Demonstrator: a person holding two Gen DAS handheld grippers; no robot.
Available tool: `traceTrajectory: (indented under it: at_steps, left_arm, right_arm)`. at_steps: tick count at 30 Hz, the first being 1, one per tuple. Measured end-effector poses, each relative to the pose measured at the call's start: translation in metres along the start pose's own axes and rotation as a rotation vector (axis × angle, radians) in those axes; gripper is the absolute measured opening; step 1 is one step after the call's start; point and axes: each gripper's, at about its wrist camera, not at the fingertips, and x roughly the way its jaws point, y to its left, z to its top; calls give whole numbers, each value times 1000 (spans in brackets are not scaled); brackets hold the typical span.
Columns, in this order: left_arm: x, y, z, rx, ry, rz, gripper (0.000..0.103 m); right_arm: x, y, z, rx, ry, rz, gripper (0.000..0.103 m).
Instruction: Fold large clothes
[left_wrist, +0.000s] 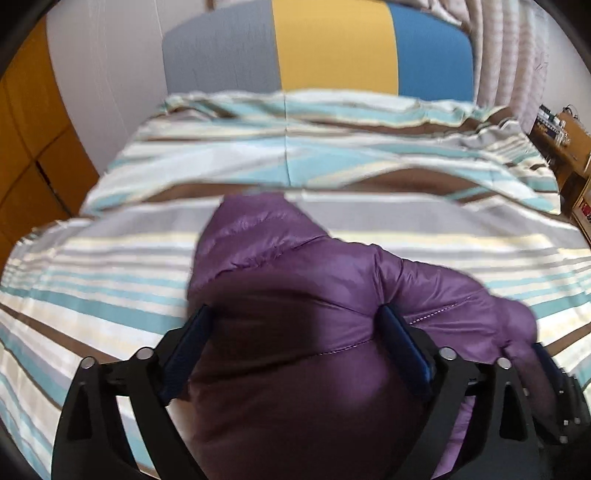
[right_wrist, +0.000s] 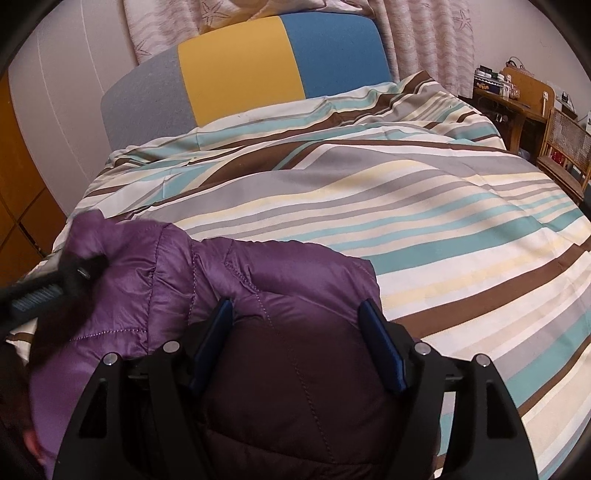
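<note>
A purple quilted puffer jacket (left_wrist: 295, 266) lies bunched on the striped bed cover (left_wrist: 110, 280); it also shows in the right wrist view (right_wrist: 177, 273). My left gripper (left_wrist: 295, 314) is open, its fingers (left_wrist: 192, 339) straddling a dark fold of the jacket. My right gripper (right_wrist: 299, 306) is open too, its fingers (right_wrist: 384, 350) set on either side of a dark part of the jacket. The right gripper shows at the lower right of the left wrist view (left_wrist: 554, 373). The left gripper shows blurred at the left of the right wrist view (right_wrist: 55, 284).
A headboard (left_wrist: 332, 48) in grey, yellow and blue stands at the far end of the bed. An orange wardrobe (left_wrist: 26, 140) is at the left. A wooden desk (right_wrist: 517, 96) and a cane chair (right_wrist: 565, 147) stand at the right, with curtains (right_wrist: 424, 37) behind.
</note>
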Motion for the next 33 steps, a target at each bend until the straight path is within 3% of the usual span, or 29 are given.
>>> traceTrajectory:
  at_steps: [4, 10, 22, 25, 30, 33]
  left_arm:
    - [19, 5, -8, -23, 5, -21, 97]
    - [13, 11, -13, -49, -29, -40, 97]
    - [-38, 23, -53, -97, -80, -81, 97]
    - [-57, 29, -73, -143, -110, -124, 97]
    - [-71, 25, -98, -113, -187, -120, 100]
    - [-59, 18, -95, -92, -177, -128, 100]
  right_arm:
    - [2, 2, 0, -3, 0, -10, 71]
    - [3, 6, -1, -21, -11, -38, 72]
    - [-3, 5, -2, -29, -43, -45, 77]
    - [-20, -2, -3, -7, -74, 13, 83]
    - [-60, 3, -19, -96, -153, -12, 92]
    - [-50, -4, -28, -69, -120, -7, 93]
